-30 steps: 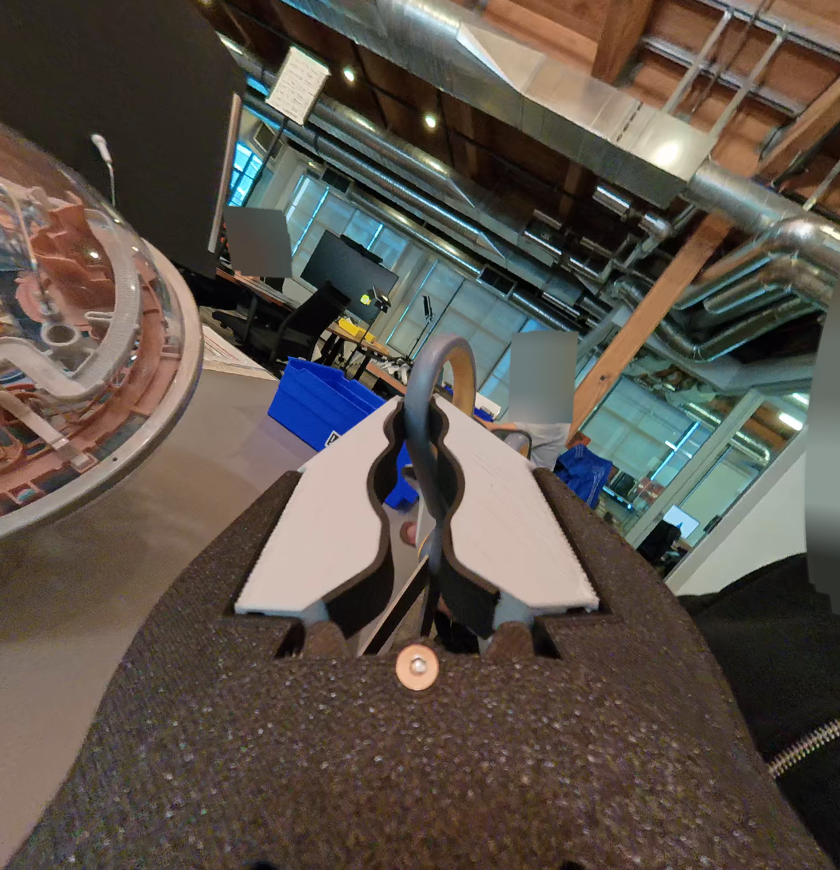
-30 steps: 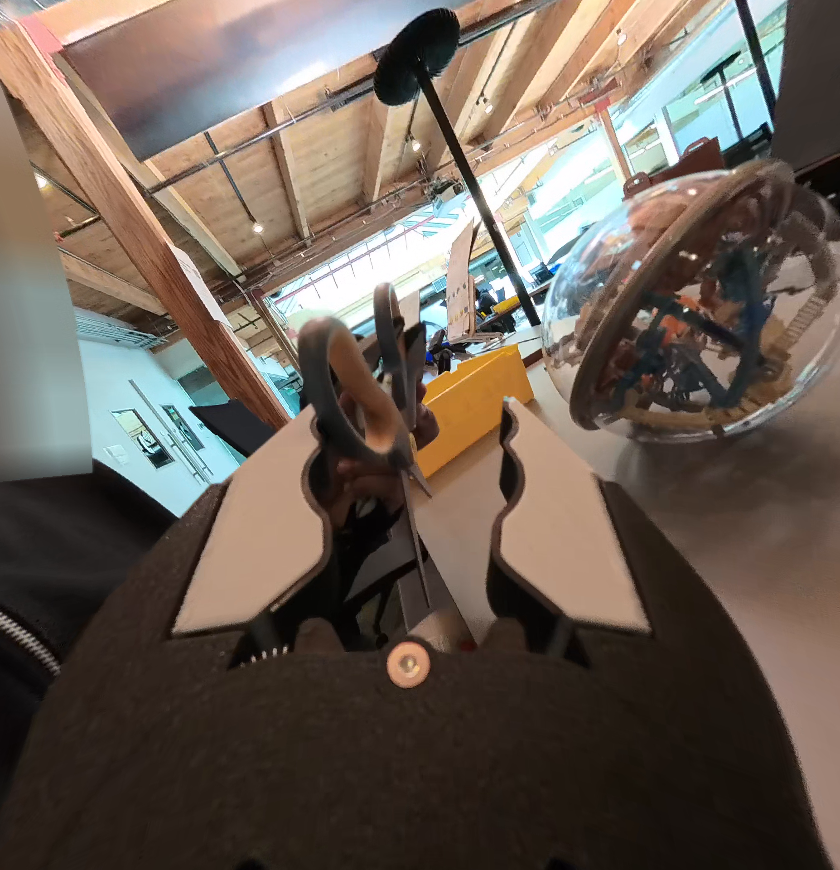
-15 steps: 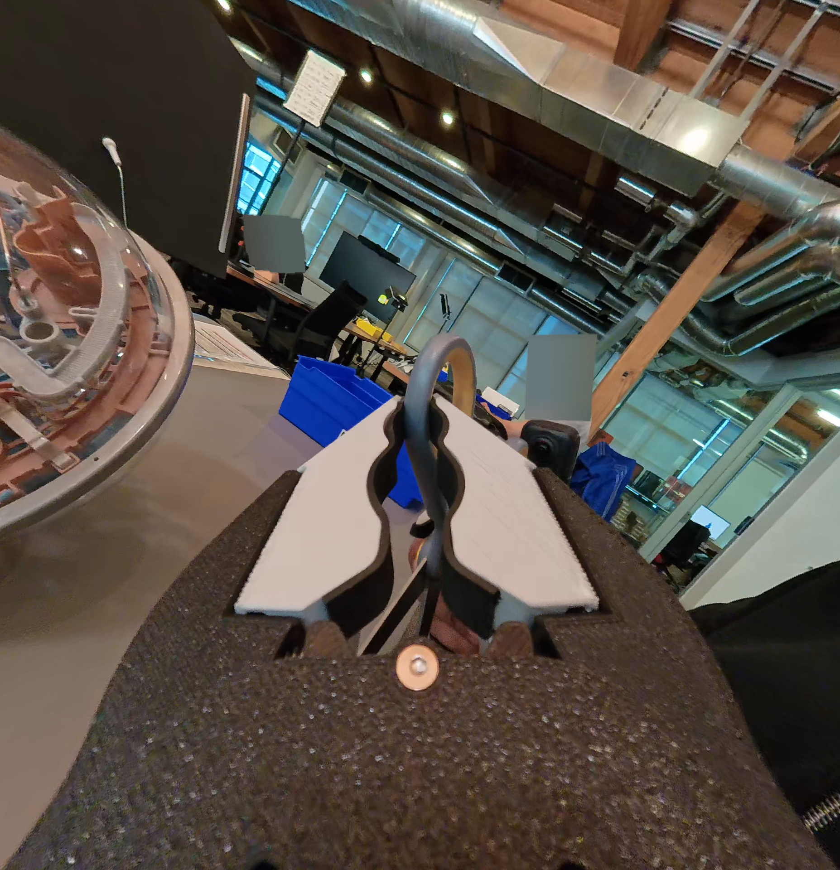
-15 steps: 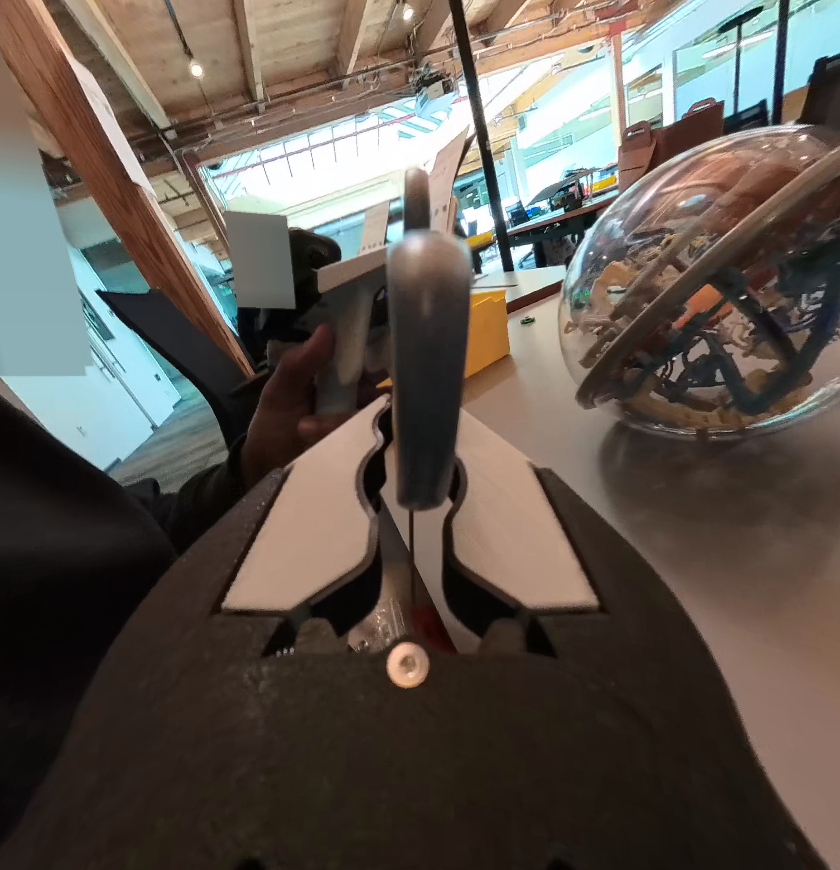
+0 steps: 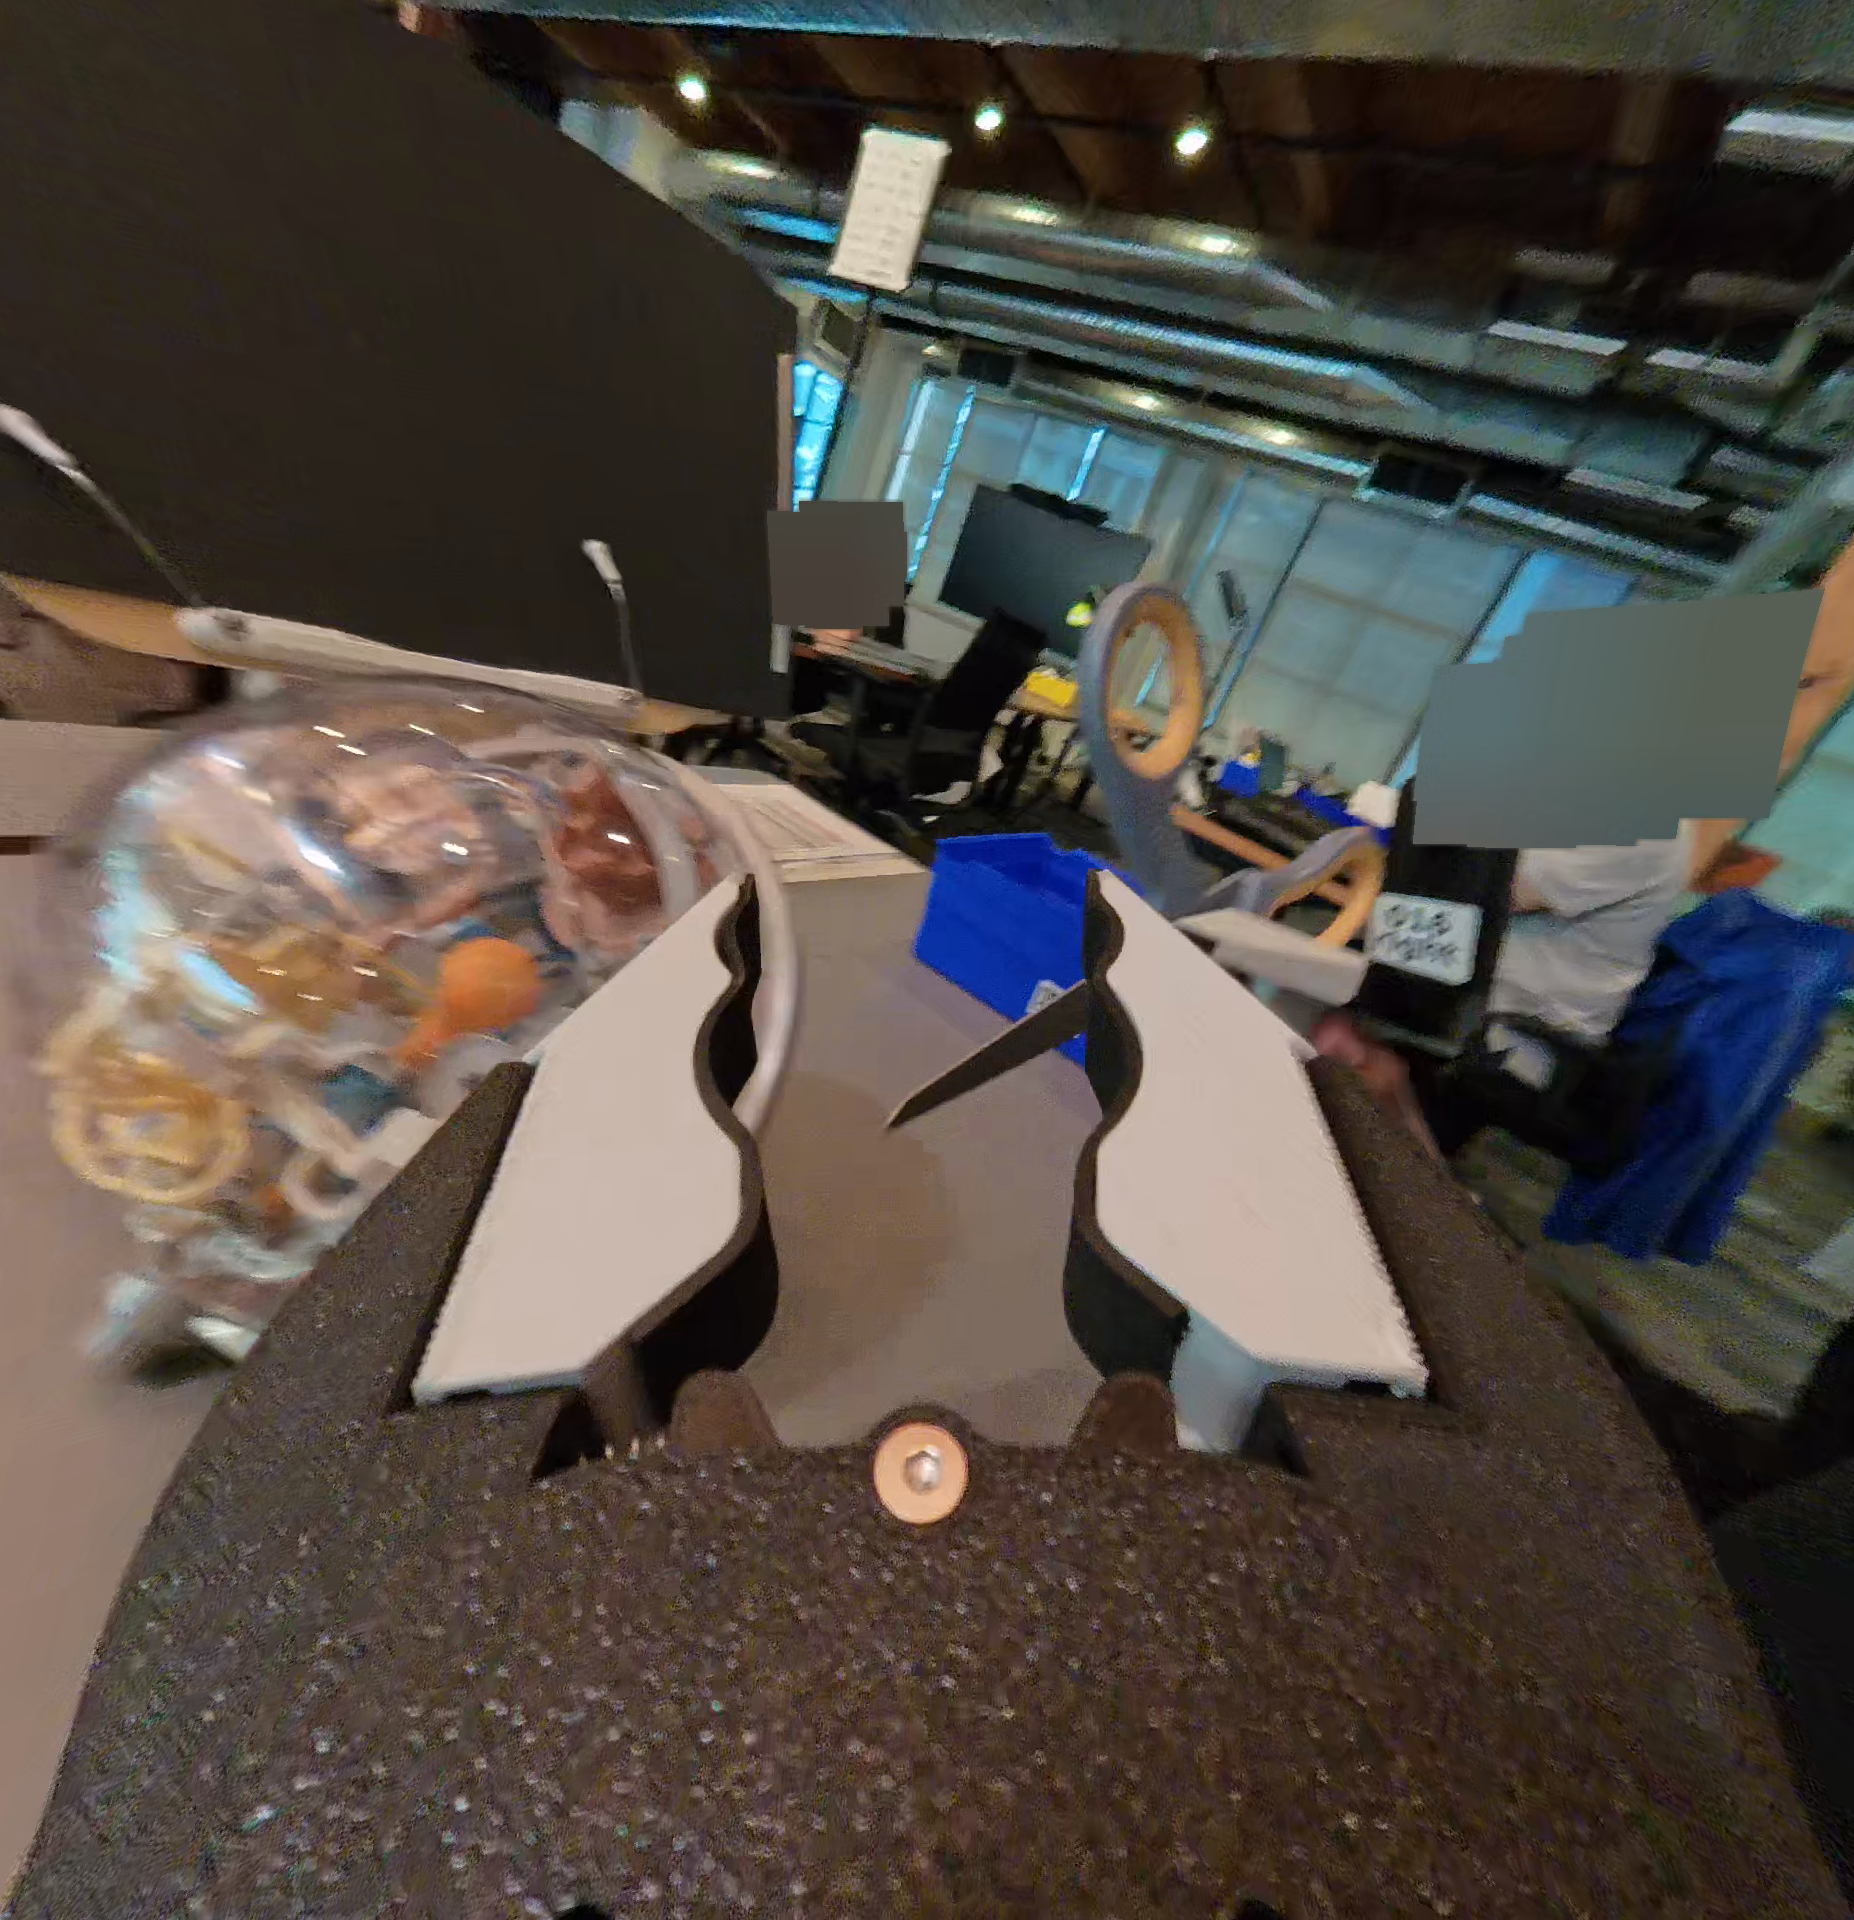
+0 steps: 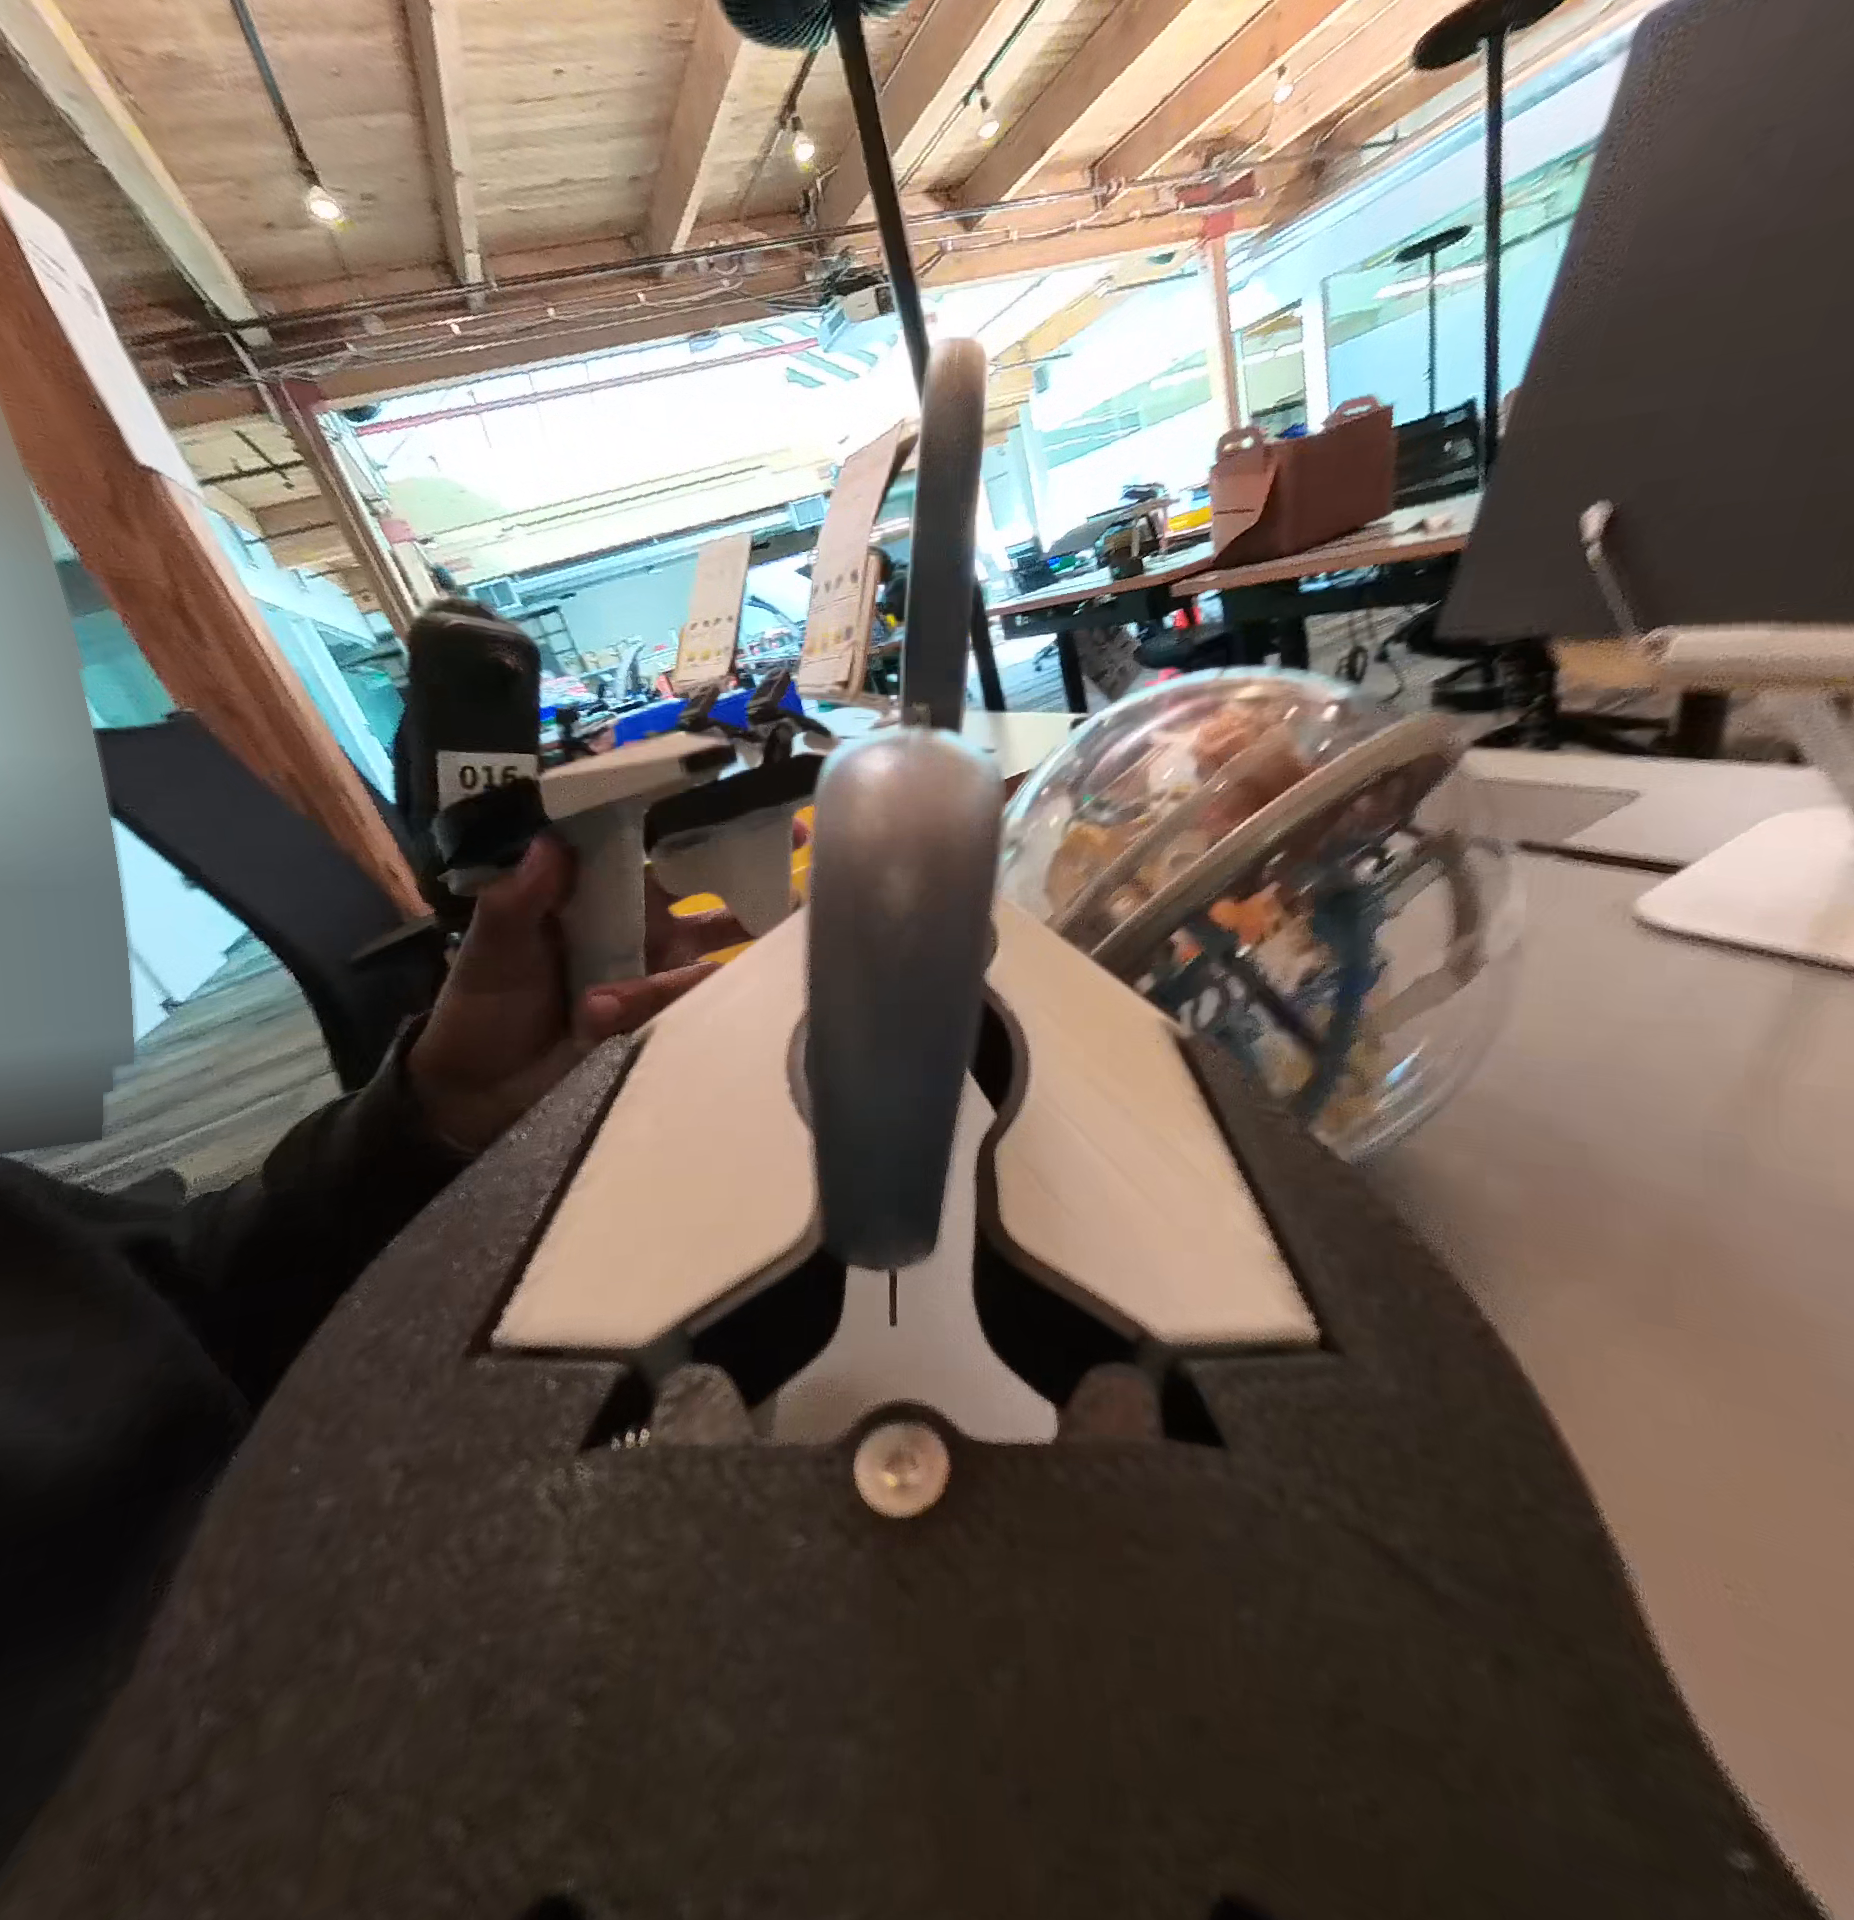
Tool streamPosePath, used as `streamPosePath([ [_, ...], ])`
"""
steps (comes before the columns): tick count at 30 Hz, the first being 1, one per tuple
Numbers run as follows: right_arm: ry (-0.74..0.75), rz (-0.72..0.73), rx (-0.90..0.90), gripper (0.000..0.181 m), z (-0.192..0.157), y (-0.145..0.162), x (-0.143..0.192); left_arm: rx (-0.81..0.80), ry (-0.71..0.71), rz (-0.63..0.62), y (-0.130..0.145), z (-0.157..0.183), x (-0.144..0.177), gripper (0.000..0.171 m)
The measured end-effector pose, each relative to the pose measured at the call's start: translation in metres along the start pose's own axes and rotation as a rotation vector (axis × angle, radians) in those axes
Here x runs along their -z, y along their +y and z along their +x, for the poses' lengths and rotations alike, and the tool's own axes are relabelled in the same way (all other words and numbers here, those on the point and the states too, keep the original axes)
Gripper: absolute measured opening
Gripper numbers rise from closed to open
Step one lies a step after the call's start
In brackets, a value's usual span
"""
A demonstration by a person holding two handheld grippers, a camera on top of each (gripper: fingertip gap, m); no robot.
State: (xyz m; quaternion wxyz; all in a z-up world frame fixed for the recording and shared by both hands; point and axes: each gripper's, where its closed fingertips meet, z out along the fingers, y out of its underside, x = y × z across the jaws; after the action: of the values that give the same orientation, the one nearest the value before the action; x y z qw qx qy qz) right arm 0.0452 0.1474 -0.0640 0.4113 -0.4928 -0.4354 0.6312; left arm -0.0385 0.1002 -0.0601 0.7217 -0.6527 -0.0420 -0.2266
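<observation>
Having let go with our left gripper, now spread wide and empty, we clamp the scissors in our right gripper alone beside the clear ball.

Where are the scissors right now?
The scissors are clamped by a handle between the right gripper fingers, left of the clear maze ball; the left wrist view shows their blade above the grey table.

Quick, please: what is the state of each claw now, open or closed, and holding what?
Left claw: open, holding nothing.
Right claw: closed on the gray handle of the scissors.
</observation>
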Motion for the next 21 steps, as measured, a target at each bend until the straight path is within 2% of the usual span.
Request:
streamPosePath([
  [7,0.007,-0.004,0.131,0.014,0.033,-0.072,-0.037,-0.233,-0.341,-0.135,-0.032,-0.113,-0.026,0.062],
  [10,0.043,-0.028,0.200,0.014,0.046,-0.096,-0.054,-0.273,-0.380,-0.225,-0.029,-0.143,-0.043,0.062],
  [12,0.051,-0.054,0.237,0.014,0.053,-0.105,-0.065,-0.248,-0.351,-0.264,-0.022,-0.147,-0.055,0.062],
  [16,0.057,-0.119,0.269,0.015,0.064,-0.110,-0.076,-0.252,-0.260,-0.285,-0.018,-0.136,-0.067,0.062],
  [17,0.061,-0.134,0.272,0.015,0.067,-0.111,-0.078,-0.251,-0.237,-0.296,-0.016,-0.133,-0.069,0.059],
  [19,0.063,-0.165,0.268,0.015,0.072,-0.110,-0.081,-0.219,-0.146,-0.327,-0.011,-0.117,-0.071,0.039],
  [21,0.055,-0.196,0.254,0.015,0.075,-0.107,-0.084,-0.244,-0.125,-0.335,-0.010,-0.112,-0.073,0.032],
])
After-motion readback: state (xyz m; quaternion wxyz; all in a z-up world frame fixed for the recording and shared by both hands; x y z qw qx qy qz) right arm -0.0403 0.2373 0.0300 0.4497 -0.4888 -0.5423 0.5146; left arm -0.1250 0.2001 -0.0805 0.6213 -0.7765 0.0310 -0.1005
